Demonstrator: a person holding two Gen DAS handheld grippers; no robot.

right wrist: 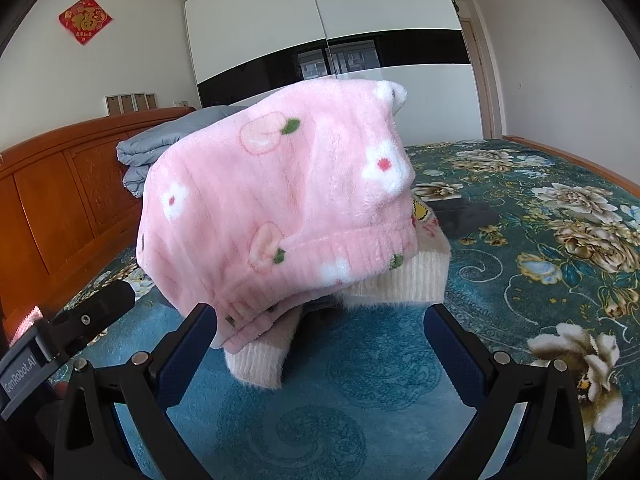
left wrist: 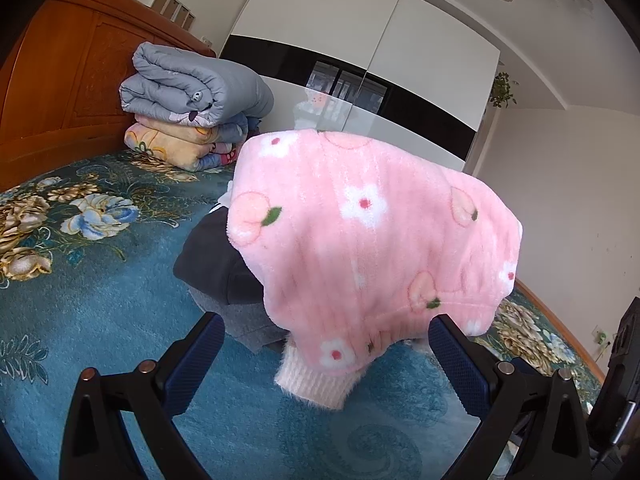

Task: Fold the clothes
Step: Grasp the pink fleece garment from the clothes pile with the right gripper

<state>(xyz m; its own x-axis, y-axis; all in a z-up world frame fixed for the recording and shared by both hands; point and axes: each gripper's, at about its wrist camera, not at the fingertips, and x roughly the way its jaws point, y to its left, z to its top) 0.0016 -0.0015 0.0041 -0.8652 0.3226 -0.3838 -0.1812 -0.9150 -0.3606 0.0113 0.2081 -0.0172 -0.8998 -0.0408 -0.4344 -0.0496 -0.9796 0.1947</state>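
Observation:
A folded pink fleece garment (left wrist: 372, 236) with white flowers and peaches lies on top of a pile of clothes on the bed, also in the right wrist view (right wrist: 280, 200). Under it are a cream fuzzy knit (right wrist: 404, 280), whose ribbed cuff (left wrist: 316, 384) sticks out, and dark and grey garments (left wrist: 216, 268). My left gripper (left wrist: 326, 344) is open just in front of the pile, its fingers either side of the pink hem and cuff. My right gripper (right wrist: 320, 336) is open too, its left finger beside the pink hem.
The bed has a teal floral cover (left wrist: 100, 280). Folded quilts (left wrist: 192, 92) are stacked against the wooden headboard (left wrist: 60, 80). A white and black wardrobe (right wrist: 320, 40) stands behind. The left gripper's body (right wrist: 60, 340) shows at the right view's left edge.

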